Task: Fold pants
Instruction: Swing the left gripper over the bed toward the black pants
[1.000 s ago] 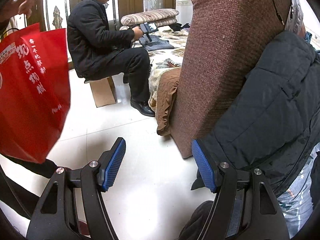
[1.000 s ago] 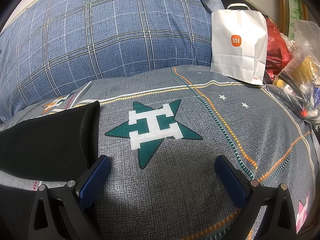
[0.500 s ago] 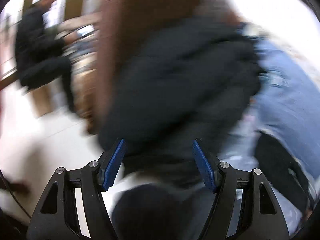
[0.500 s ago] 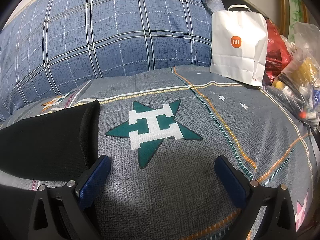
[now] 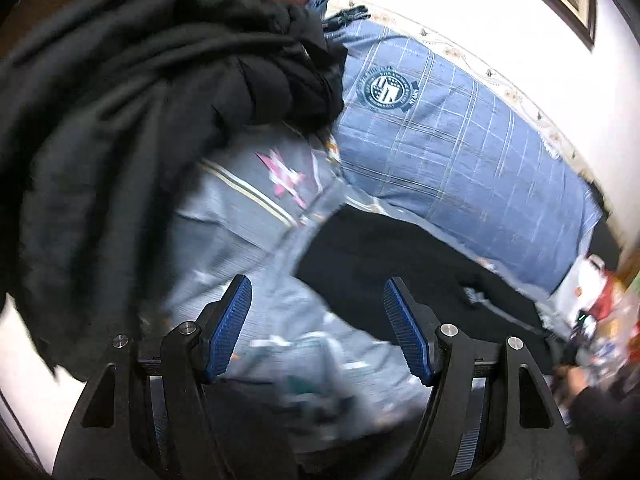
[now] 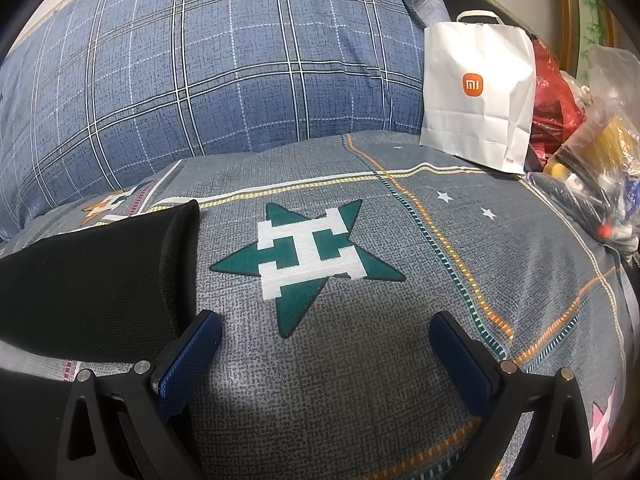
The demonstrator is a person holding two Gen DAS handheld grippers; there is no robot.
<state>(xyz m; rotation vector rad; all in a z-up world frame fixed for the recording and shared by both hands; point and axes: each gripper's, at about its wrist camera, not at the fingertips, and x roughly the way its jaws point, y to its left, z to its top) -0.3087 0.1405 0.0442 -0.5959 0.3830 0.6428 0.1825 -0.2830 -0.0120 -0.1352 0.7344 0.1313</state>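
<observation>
Black pants (image 6: 92,284) lie flat on the grey star-print bedsheet (image 6: 360,360), their folded edge just left of my right gripper (image 6: 326,344). That gripper stands open above the sheet with nothing between its blue pads. In the blurred left wrist view the same black pants (image 5: 400,264) stretch across the sheet ahead and to the right of my left gripper (image 5: 318,312), which is open and empty above the bedsheet (image 5: 240,248).
A dark padded jacket (image 5: 132,120) fills the left of the left wrist view. A blue plaid quilt (image 6: 200,60) is piled at the back of the bed. A white paper bag (image 6: 478,96) and plastic bags of clutter (image 6: 592,152) stand at the right.
The left gripper has swung right, from the floor, a seated person and a red bag, past the dark jacket, onto the bed and pants. The right gripper has stayed still.
</observation>
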